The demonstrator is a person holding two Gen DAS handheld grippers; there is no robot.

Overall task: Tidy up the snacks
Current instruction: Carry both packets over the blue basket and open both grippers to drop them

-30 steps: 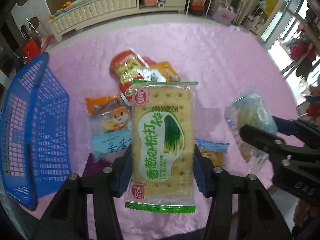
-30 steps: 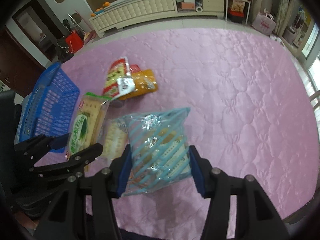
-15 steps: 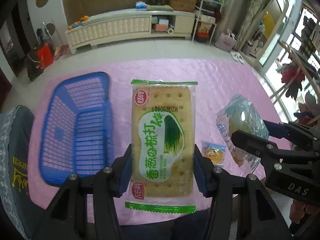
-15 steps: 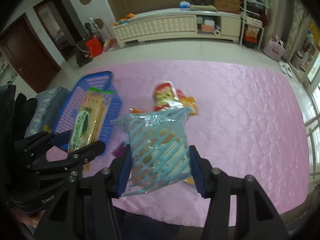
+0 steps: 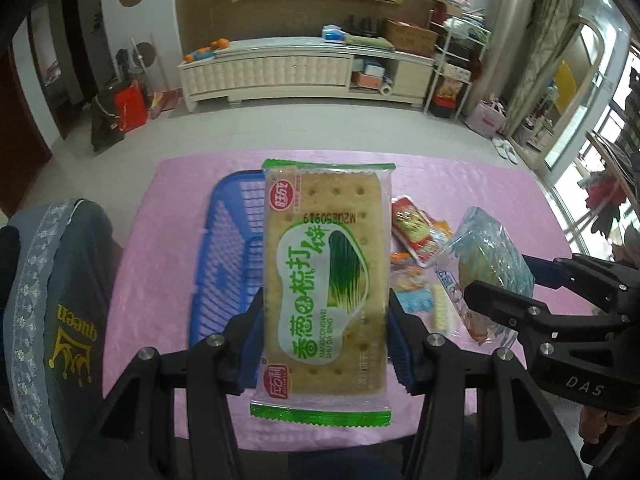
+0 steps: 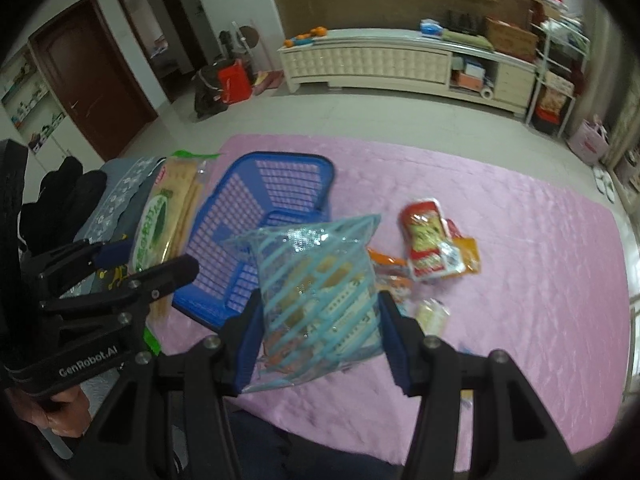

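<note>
Both packets have risen: cracker packet (image 5: 326, 280) pinched in left hand-held gripper (image 5: 326, 316), over basket (image 5: 228, 248).

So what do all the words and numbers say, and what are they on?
"XIANGCONGWEI SHU DA BING": green-edged clear cracker packet.
"M20250919", printed upside down: same packet.
"DAS": black right gripper.
"GenRobot.AI": black left gripper.
"queen", upside down, in gold: grey chair cover.
Red snack bag and striped blue bag: print too blurred to read.

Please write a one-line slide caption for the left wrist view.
Left gripper holds a green cracker pack above the blue basket; right gripper holds a striped snack bag.
</note>
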